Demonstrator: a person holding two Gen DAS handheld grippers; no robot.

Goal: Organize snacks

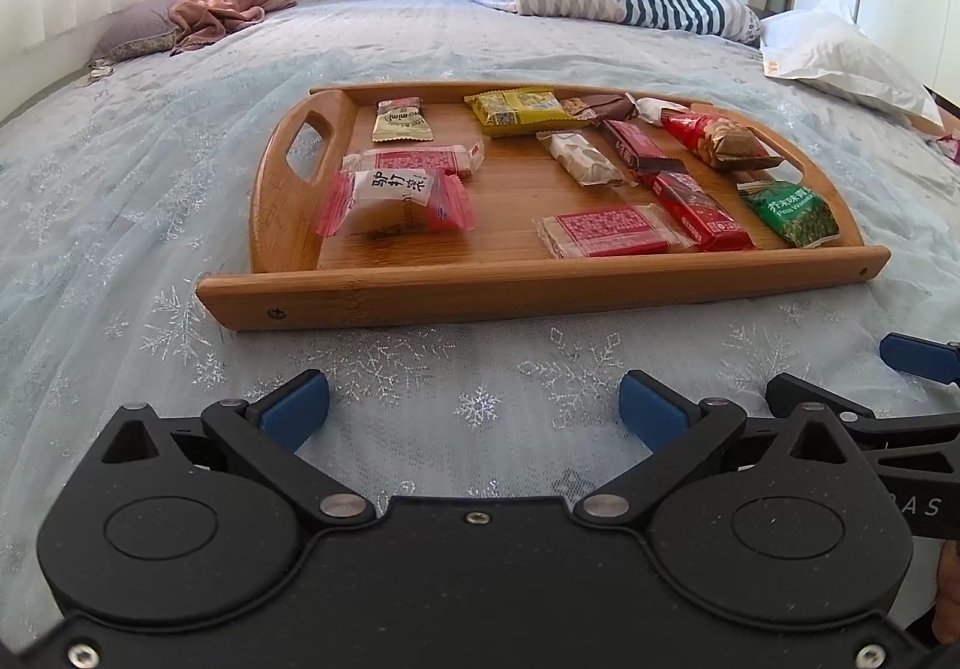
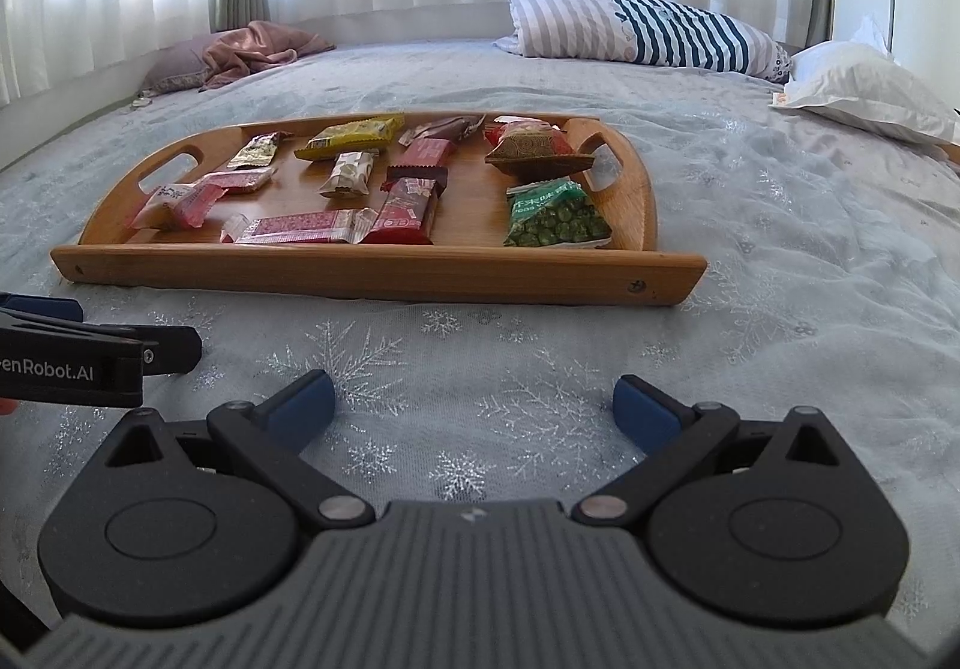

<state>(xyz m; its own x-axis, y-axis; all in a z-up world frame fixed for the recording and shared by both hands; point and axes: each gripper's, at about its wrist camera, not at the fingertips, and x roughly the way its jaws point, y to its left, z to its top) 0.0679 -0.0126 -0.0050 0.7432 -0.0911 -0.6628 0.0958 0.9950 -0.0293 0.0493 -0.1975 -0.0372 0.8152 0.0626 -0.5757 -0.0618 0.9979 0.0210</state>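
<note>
Both grippers, left gripper and right gripper, hover over the bed with fingers spread, gripping nothing. Ahead, well apart from them, the snacks lie scattered inside a wooden tray resting on the bedspread.

A wooden tray with cut-out handles lies flat on the bed, holding loose wrapped snacks. A green pea packet sits at its right near corner, a yellow packet at the far middle, a white-and-red candy near the left handle, and two red bars lie between them.
</note>
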